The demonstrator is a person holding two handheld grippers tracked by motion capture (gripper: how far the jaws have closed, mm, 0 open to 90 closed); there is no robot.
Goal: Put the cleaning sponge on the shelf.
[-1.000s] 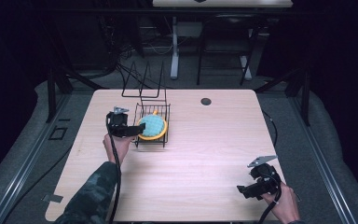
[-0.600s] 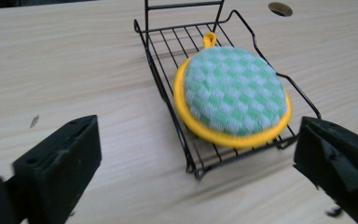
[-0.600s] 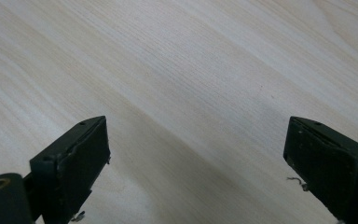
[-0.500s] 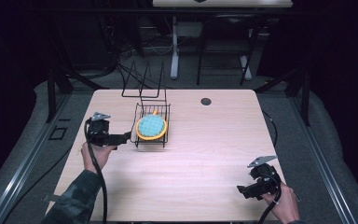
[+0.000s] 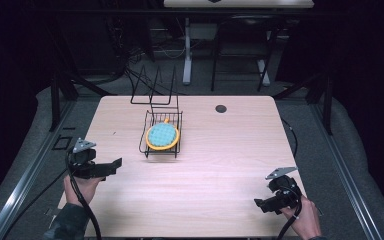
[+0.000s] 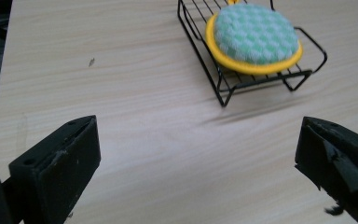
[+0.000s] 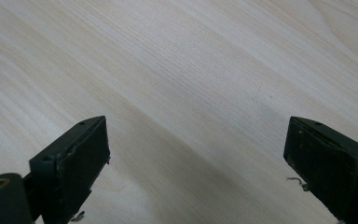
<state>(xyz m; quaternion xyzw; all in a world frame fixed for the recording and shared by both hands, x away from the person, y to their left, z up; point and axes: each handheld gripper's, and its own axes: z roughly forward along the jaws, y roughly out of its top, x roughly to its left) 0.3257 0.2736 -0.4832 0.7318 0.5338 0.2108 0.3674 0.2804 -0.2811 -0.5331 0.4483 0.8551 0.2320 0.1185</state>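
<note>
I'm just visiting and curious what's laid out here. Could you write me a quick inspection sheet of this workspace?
Surface: pale wooden table, dark round spot near the far edge.
Job's things: round yellow-rimmed green sponge lying in a black wire rack.
Clutter: second wire stand at the far edge.
Grippers: left gripper open, empty; right gripper open, empty.
Cables: one cable trails from the left gripper.
Surroundings: dark room, grey floor.

There was one wire rack (image 5: 163, 134) at frame centre, one round sponge (image 5: 161, 135), two grippers, and perhaps one wire stand (image 5: 152, 90) behind
</note>
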